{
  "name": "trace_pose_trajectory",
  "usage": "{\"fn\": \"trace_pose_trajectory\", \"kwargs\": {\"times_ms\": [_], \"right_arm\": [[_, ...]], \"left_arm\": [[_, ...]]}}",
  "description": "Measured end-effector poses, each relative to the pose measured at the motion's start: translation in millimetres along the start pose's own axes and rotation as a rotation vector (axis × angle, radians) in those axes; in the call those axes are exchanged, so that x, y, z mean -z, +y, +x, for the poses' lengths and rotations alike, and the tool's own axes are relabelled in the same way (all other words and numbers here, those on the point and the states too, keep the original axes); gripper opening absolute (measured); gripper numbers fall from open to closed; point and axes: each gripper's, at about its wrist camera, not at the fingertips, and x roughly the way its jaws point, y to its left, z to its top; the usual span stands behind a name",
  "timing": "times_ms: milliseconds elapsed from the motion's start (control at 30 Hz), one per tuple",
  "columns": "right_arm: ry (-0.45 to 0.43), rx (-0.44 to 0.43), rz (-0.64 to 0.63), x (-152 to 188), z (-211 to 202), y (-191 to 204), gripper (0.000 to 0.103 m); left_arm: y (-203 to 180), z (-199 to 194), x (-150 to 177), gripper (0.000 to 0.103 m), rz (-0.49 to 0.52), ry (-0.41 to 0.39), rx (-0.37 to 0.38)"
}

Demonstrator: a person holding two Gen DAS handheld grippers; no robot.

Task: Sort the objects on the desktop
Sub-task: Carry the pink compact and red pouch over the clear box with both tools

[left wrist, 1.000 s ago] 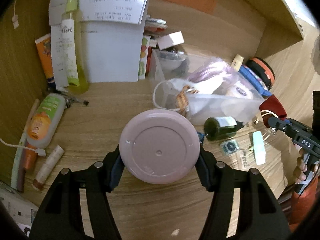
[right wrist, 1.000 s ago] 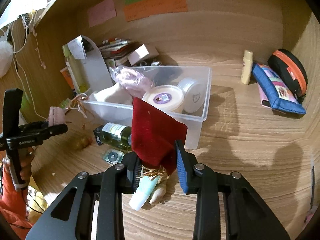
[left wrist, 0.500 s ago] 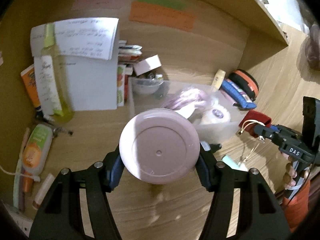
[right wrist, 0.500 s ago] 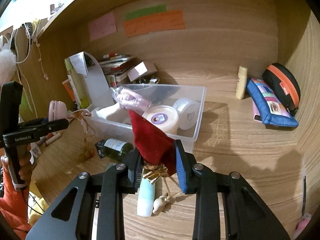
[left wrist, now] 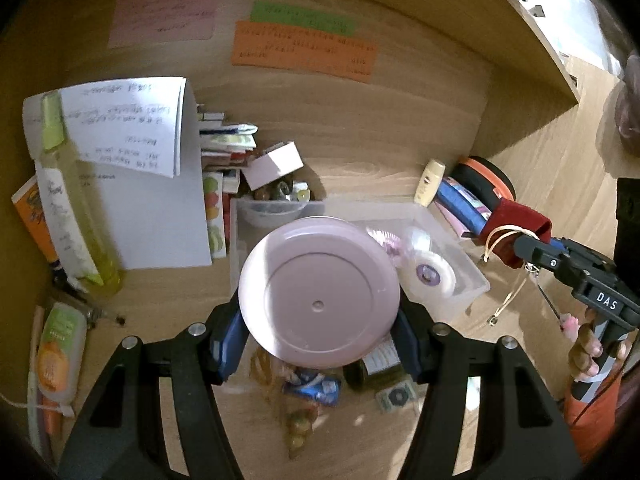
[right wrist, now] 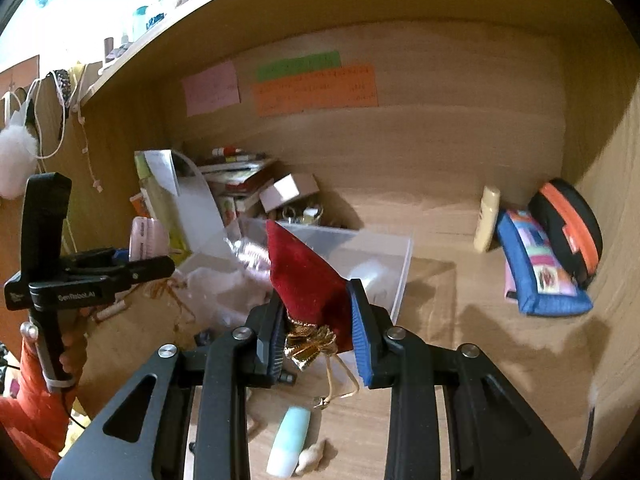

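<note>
Since the earlier frames both grippers have been raised from the desk: the pink round lid (left wrist: 319, 293), which was seen over bare wood in front of the clear plastic bin (left wrist: 460, 300), is now seen across the bin's near-left part, and the red velvet pouch (right wrist: 308, 284) has been lifted further above the mint tube (right wrist: 289, 442) lying on the desktop. The lid is clamped at its rim between the jaws of the left gripper (left wrist: 320, 338), which are spread wide to span it. The pouch is pinched near its gathered gold neck by the right gripper (right wrist: 316, 330), whose jaws are set fairly narrow; its gold cord is seen dangling below. In the bin a white jar with a purple label (left wrist: 430, 274) and a pink wrapped item (left wrist: 384, 242) are held. A dark green bottle (left wrist: 376, 372) is lain on the desk below the lid, partly hidden. At the back right a cream tube (right wrist: 488, 218) is stood beside a blue pouch (right wrist: 536, 264) and a black and orange case (right wrist: 568, 226). What is piled at the bin's left end is blurred, possibly white tissue.
</note>
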Motion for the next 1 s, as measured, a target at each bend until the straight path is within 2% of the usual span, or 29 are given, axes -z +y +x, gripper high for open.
{"fn": "trace_pose_trajectory", "kwargs": {"times_ms": [433, 767, 900, 1000], "right_arm": [[-0.047, 0.016, -0.022, -41.8, 25.9, -10.2, 0.026], [0.080, 0.000, 0.031, -9.7, 64.9, -26.8, 0.026], [0.096, 0.019, 0.045, -1.4, 68.5, -33.2, 0.026], [0.109, -0.004, 0.069, 3.0, 71.3, -40.2, 0.026]], "left_arm": [[5.8, 18.9, -28.2, 0.062, -0.004, -0.011, -0.026], [16.0, 56.7, -24.9, 0.062, -0.021, 0.072, -0.043], [15.9, 66.3, -21.5, 0.062, -0.020, 0.098, -0.051], [15.5, 71.5, -19.1, 0.062, -0.017, 0.117, -0.053]]}}
